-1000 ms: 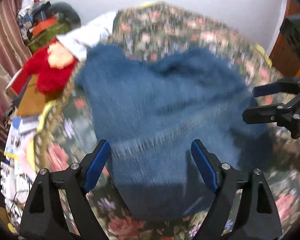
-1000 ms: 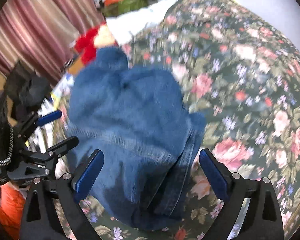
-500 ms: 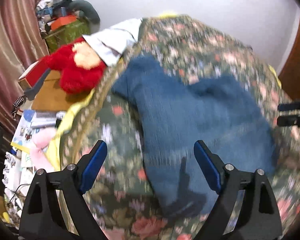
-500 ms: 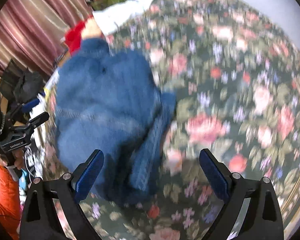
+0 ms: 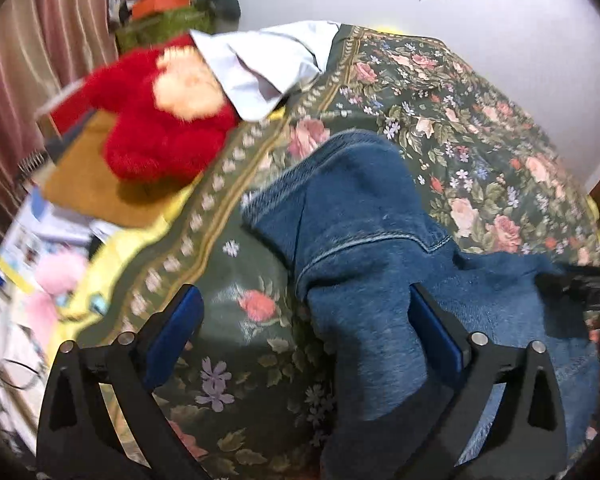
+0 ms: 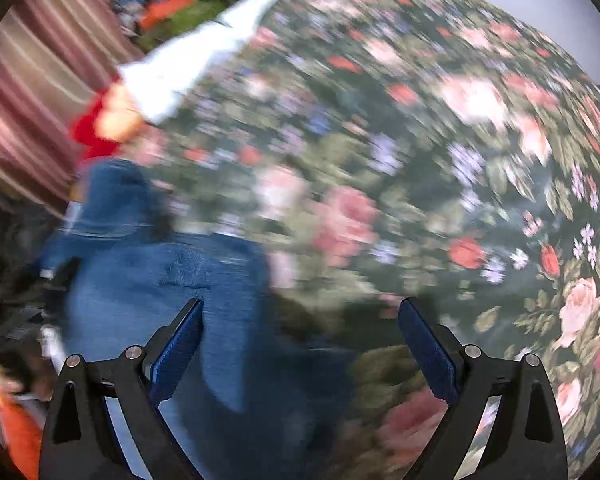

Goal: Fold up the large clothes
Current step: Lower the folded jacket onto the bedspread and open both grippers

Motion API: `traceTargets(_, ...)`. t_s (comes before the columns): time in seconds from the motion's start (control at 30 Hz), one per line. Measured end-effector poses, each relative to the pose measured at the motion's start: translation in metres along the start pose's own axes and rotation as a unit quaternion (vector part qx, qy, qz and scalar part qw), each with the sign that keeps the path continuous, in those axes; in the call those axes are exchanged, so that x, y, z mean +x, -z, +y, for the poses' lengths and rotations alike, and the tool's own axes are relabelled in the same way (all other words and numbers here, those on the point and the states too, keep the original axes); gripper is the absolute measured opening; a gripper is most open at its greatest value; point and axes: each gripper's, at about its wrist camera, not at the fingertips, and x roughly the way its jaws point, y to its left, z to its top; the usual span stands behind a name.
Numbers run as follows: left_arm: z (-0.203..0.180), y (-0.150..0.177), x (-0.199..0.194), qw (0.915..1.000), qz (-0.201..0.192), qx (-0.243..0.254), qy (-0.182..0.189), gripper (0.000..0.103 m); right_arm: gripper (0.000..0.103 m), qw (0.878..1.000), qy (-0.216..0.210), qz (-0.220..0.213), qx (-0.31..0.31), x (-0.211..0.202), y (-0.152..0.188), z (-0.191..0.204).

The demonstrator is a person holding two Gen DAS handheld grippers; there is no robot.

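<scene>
A pair of blue jeans point(image 5: 364, 240) lies folded and rumpled on the floral bedspread point(image 5: 480, 128). My left gripper point(image 5: 304, 320) is open, above the bed with the jeans' left edge between its blue pads point(image 5: 176, 328), not clamped. The right gripper shows at the right edge of the left wrist view point(image 5: 592, 292), over the jeans. In the blurred right wrist view the jeans point(image 6: 172, 280) lie at lower left and my right gripper point(image 6: 300, 340) is open and empty over the jeans' edge and the bedspread point(image 6: 420, 140).
A red plush toy point(image 5: 160, 128) and a white cloth point(image 5: 260, 64) lie at the bed's far left corner. A brown board point(image 5: 84, 184), papers and clutter fill the floor to the left. Striped curtains point(image 5: 28, 60) hang at left. A white wall stands behind.
Both grippers have swung to the left and the views have shifted. The jeans now sit to the right in the left view and lower left in the right view. Both grippers stay open.
</scene>
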Motion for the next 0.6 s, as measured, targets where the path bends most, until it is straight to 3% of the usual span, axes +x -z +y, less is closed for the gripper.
traceTargets(0.13,0.005,0.004,-0.007,0.9999,0.007,-0.013,0.008,0.103,0.096,0.998,-0.047,0.01,0.028,0.005,0.011,-0.025)
traceTargets(0.33,-0.011,0.009,-0.054,0.9992,-0.01,0.022,-0.032,0.097,0.096,0.999,0.023,-0.049,0.0,-0.06,0.025,-0.015)
traceTargets(0.43,-0.023,0.015,-0.104,0.9971,-0.05,0.044,-0.035,0.097,0.096,0.996,0.007,-0.084,-0.008,-0.107,0.038,-0.006)
traceTargets(0.6,-0.044,0.024,-0.199,0.9887,-0.137,0.059,-0.016,0.097,0.096,0.98,-0.032,-0.194,-0.012,-0.209,0.068,0.024)
